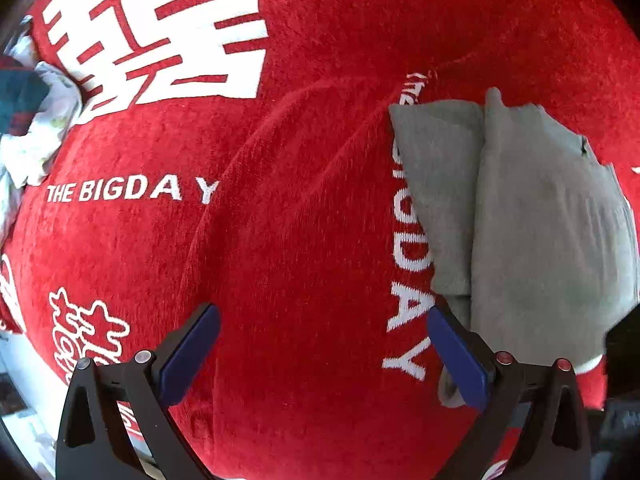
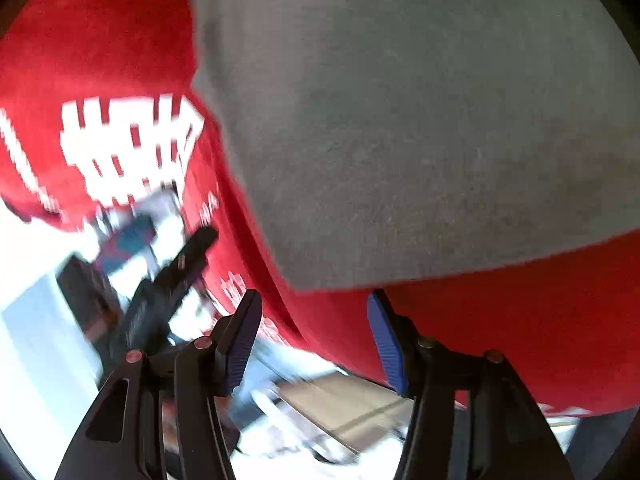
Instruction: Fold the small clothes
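Note:
A folded grey garment (image 1: 540, 220) lies on a red blanket (image 1: 300, 220) printed with white lettering, at the right of the left wrist view. My left gripper (image 1: 324, 344) hangs open over bare blanket and points straight down. Its right finger (image 1: 456, 356) stands at the garment's lower left corner, with nothing between the pads. In the blurred right wrist view the grey garment (image 2: 420, 120) fills the upper right. My right gripper (image 2: 314, 320) is open just below the garment's near corner and holds nothing. The left gripper's black body (image 2: 172, 280) shows to its left.
A heap of other clothes, white patterned cloth (image 1: 40, 132) and a dark teal piece (image 1: 20, 100), sits at the blanket's left edge. The blanket's edge (image 2: 320, 352) drops off near the right gripper, with a blurred brown surface (image 2: 344, 404) below it.

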Demonstrator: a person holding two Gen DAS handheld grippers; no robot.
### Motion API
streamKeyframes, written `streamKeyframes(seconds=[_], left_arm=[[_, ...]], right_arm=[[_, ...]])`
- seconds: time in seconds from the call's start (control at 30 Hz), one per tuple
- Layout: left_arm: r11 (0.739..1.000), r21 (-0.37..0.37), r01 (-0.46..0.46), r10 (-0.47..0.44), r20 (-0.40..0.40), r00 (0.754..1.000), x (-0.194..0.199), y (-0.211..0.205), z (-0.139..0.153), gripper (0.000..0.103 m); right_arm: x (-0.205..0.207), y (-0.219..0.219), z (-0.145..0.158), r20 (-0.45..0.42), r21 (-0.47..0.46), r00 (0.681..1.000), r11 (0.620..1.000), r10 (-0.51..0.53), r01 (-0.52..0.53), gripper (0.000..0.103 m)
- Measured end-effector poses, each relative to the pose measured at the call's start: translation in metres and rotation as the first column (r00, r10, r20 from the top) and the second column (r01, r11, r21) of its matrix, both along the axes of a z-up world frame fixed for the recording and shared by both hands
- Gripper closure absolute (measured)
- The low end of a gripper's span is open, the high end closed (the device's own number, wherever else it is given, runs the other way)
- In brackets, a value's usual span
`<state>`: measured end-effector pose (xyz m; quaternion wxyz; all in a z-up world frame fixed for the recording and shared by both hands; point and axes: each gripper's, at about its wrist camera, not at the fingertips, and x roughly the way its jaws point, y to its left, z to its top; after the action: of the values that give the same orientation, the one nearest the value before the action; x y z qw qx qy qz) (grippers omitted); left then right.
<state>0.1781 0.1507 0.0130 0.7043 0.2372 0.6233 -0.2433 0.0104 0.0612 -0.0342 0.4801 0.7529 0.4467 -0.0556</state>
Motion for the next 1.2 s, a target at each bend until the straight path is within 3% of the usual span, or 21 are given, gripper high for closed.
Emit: streamKeyframes(seconds=[0.07,0.13,0.27,0.37,0.57,0.67,0.83,0.97,1.03,1.1,1.2], left_arm=[[1.0,-0.012,0.011,-0.011,-0.011,1.0,0.001,0.002,-0.001,0.0],[0.999,-0.03,0.02,-0.02,-0.019,1.0,0.002,0.003,0.0,0.0],[0.998,-0.052,0.041,-0.042,-0.028,0.999,0.001,0.003,0.001,0.0],[0.997,-0.057,0.049,-0.051,-0.035,0.998,-0.001,0.002,0.0,0.0],[0.997,-0.057,0.043,-0.045,-0.038,0.998,-0.002,-0.013,0.002,0.0],[0.995,-0.088,0.054,-0.056,-0.015,0.998,0.001,-0.031,0.011,0.0],[0.989,-0.126,0.079,-0.077,0.02,0.997,0.011,-0.073,0.013,0.0],[0.988,-0.125,0.092,-0.088,0.037,0.995,0.015,-0.11,0.0,0.0],[0.99,-0.104,0.091,-0.086,0.051,0.995,0.017,-0.122,-0.009,0.0],[0.995,-0.054,0.081,-0.078,0.056,0.995,0.021,-0.128,-0.023,0.0],[0.998,-0.033,0.051,-0.051,0.018,0.999,0.031,-0.123,-0.039,0.0]], right_arm=[[-0.003,0.0,-0.006,0.008,0.048,0.992,0.991,-0.126,0.125,0.048],[0.0,-0.002,-0.002,0.017,0.034,0.987,0.987,-0.158,0.157,0.093],[0.011,0.003,0.016,-0.011,-0.098,1.0,0.995,0.01,-0.011,0.095],[0.007,0.017,0.008,-0.071,-0.111,0.996,0.991,0.061,-0.069,0.095],[0.008,0.012,0.02,-0.038,-0.094,0.989,0.985,0.142,-0.145,0.091],[0.003,-0.012,0.048,-0.011,-0.217,0.979,0.956,0.202,-0.2,0.091],[-0.02,-0.106,0.083,-0.145,-0.526,0.979,0.827,0.145,-0.2,0.09],[-0.035,-0.161,0.077,-0.249,-0.609,0.965,0.762,0.08,-0.22,0.09],[-0.042,-0.177,0.066,-0.292,-0.61,0.954,0.755,0.068,-0.241,0.09],[-0.049,-0.183,0.053,-0.311,-0.588,0.949,0.773,0.059,-0.24,0.091],[-0.06,-0.186,0.046,-0.276,-0.571,0.961,0.799,0.031,-0.19,0.095]])
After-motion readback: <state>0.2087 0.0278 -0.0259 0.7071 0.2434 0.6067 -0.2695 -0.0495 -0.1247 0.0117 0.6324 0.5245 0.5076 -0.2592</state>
